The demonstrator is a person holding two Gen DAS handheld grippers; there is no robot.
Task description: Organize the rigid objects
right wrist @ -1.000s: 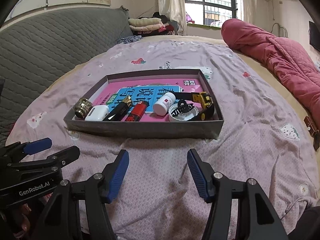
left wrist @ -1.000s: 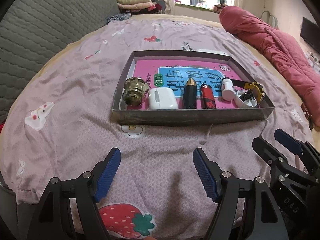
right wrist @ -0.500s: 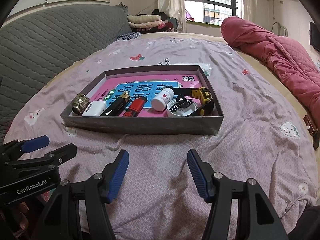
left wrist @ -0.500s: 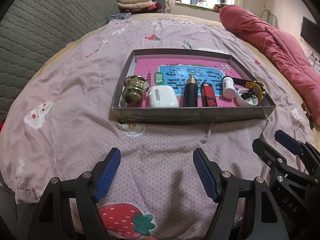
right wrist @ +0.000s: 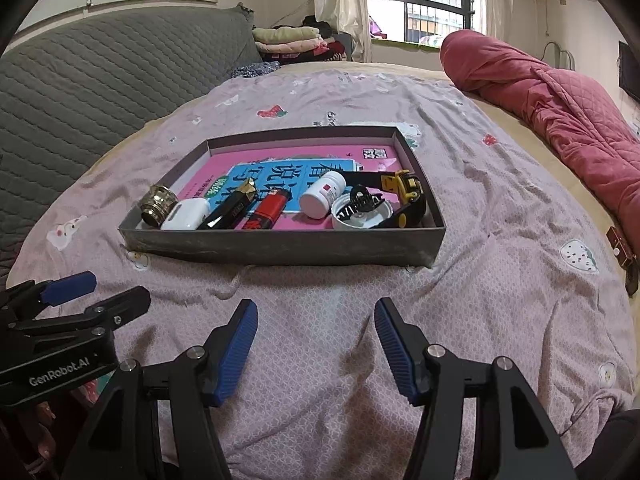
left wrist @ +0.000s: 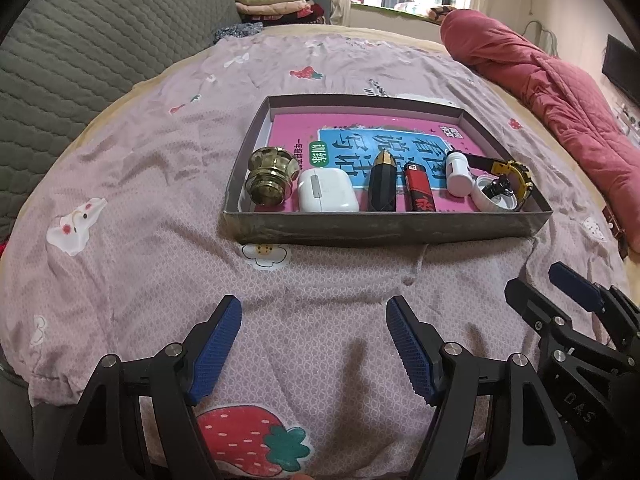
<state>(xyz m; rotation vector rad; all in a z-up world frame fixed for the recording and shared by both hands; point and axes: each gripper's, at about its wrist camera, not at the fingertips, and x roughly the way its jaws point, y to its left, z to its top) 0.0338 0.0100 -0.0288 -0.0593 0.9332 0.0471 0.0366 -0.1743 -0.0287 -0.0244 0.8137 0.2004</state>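
A grey shallow box [left wrist: 384, 227] [right wrist: 280, 245] lies on the bed with a pink book [left wrist: 360, 136] inside. Along its near side lie a brass knob [left wrist: 270, 176] [right wrist: 157, 204], a white earbud case [left wrist: 326, 191] [right wrist: 185, 214], a black and gold lipstick [left wrist: 383, 184] [right wrist: 232, 208], a red lighter [left wrist: 418, 192] [right wrist: 268, 211], a white pill bottle [left wrist: 458, 172] [right wrist: 322, 194], a white lid [left wrist: 494, 199] [right wrist: 360, 214] and a yellow and black watch [left wrist: 514, 178] [right wrist: 406, 194]. My left gripper [left wrist: 314, 344] and right gripper [right wrist: 314, 340] are open and empty, in front of the box.
The pink printed bedsheet [left wrist: 140, 208] covers the bed. A red quilted blanket [left wrist: 560, 96] lies at the right. A grey padded headboard [right wrist: 100, 76] stands at the left. Folded clothes [right wrist: 288, 40] are stacked at the back by the window.
Both grippers have drawn back slightly from the box and tilted; the box looks a little farther in the right wrist view. Both stay open and empty.
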